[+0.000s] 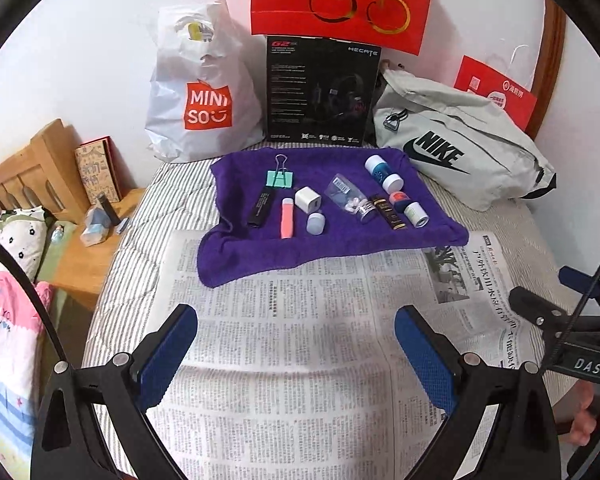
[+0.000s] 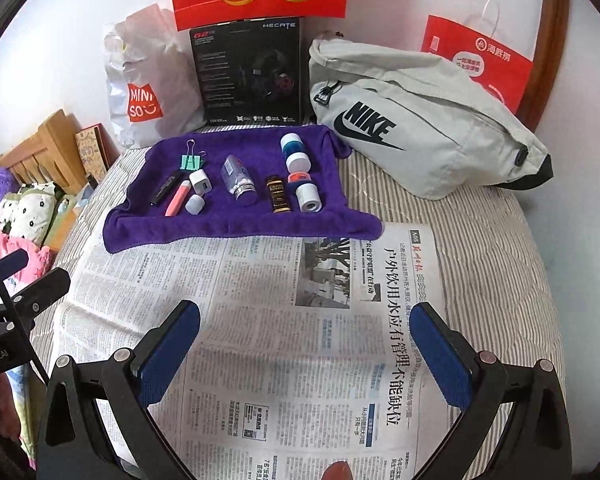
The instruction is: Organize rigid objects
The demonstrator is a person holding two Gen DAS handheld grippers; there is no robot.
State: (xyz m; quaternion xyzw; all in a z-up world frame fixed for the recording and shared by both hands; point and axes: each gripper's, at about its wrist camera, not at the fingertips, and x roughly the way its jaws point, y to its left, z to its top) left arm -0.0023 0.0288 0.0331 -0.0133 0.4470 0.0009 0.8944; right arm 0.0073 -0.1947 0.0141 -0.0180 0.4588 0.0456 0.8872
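A purple towel (image 1: 332, 248) (image 2: 236, 224) lies on the bed and carries several small items: a green binder clip (image 1: 280, 178), a black stick (image 1: 262, 208), a pink tube (image 1: 287, 218), a white charger cube (image 1: 308, 199), a clear pill bottle (image 1: 350, 198), a dark brown bottle (image 2: 278, 199) and small white-capped jars (image 2: 300, 162). My left gripper (image 1: 296, 354) is open above the newspaper (image 1: 300, 340), well short of the towel. My right gripper (image 2: 306, 354) is open too, over the same newspaper (image 2: 260, 320), holding nothing.
Behind the towel stand a white Miniso bag (image 1: 198, 96), a black Hecate box (image 1: 320, 92), a red gift bag (image 1: 340, 0) and a grey Nike pouch (image 1: 460, 156). A wooden bedside stand (image 1: 88, 236) with clutter is at the left.
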